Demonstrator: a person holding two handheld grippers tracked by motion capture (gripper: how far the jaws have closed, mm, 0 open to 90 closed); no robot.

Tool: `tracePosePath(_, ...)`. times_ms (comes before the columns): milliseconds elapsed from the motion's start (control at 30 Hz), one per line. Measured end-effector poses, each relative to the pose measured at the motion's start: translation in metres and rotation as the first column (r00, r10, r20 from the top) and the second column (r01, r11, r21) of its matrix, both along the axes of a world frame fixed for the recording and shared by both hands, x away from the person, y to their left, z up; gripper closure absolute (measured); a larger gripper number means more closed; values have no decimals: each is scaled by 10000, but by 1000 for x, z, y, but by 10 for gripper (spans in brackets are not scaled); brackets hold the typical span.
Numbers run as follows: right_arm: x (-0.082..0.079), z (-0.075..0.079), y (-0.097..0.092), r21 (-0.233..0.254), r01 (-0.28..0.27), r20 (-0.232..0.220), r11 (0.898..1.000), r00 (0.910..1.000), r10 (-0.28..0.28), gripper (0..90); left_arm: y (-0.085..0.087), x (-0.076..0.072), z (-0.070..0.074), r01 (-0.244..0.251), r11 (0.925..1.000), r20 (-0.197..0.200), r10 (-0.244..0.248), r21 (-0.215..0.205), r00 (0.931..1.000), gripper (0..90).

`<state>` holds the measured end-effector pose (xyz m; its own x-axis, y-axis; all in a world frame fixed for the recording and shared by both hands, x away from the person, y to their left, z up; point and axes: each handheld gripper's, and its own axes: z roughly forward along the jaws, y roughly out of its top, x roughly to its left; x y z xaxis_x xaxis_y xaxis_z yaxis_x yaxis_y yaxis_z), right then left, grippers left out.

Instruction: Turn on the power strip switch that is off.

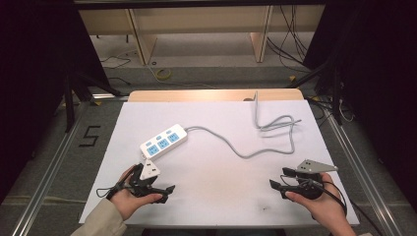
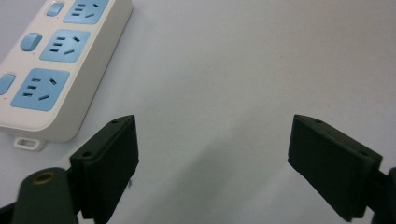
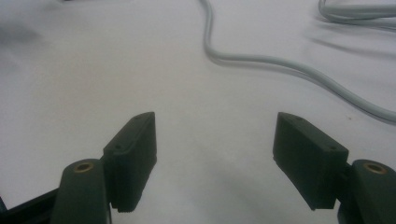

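Note:
A white power strip [image 1: 163, 141] with blue sockets lies left of centre on the white table top [image 1: 216, 196]; its grey cable [image 1: 255, 147] snakes right and back to the far edge. My left gripper [image 1: 166, 192] rests near the front left, just in front of the strip, jaws open and empty. In the left gripper view the gripper [image 2: 212, 163] has its jaws wide apart, and the strip [image 2: 56, 70] lies up to the left. My right gripper [image 1: 278, 179] sits at the front right, open. In the right gripper view the gripper [image 3: 215, 163] is empty, the cable [image 3: 280, 65] ahead of it.
A wooden board edge [image 1: 211, 94] runs along the table's far side. Metal rails [image 1: 44, 172] flank the table, with loose cables [image 1: 290, 44] on the floor behind and a black mark [image 1: 89, 135] on the floor at left.

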<state>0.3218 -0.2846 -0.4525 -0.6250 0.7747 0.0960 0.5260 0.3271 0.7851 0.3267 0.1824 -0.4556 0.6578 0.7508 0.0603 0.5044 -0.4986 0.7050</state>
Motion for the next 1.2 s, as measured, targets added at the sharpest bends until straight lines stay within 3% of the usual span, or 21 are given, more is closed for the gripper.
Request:
tracePosePath(100,0,0,0,-24,-6,10,10000,10000,6,310,2,0,3,-152,9999,125,152,17,9998,280)
tracePosePath(233,-1,1,1,-34,7,15,10000,10000,-7,310,5,0,8,-286,9996,169,286,-7,9994,554)
tracePosePath(300,0,0,1,-52,-9,4,10000,10000,9,310,7,0,11,-467,9989,148,469,-104,9988,737)
tracePosePath(400,0,0,2,-66,-25,6,10000,10000,25,310,10,1,15,-521,9986,187,520,9,9985,891)
tracePosePath(933,0,1,3,-96,-32,97,9999,9999,33,316,4,9,17,-763,9968,-455,773,228,9960,897)
tracePosePath(1200,0,1,3,-91,-31,94,10000,10000,32,315,2,15,18,-903,9958,-637,910,143,9938,897)
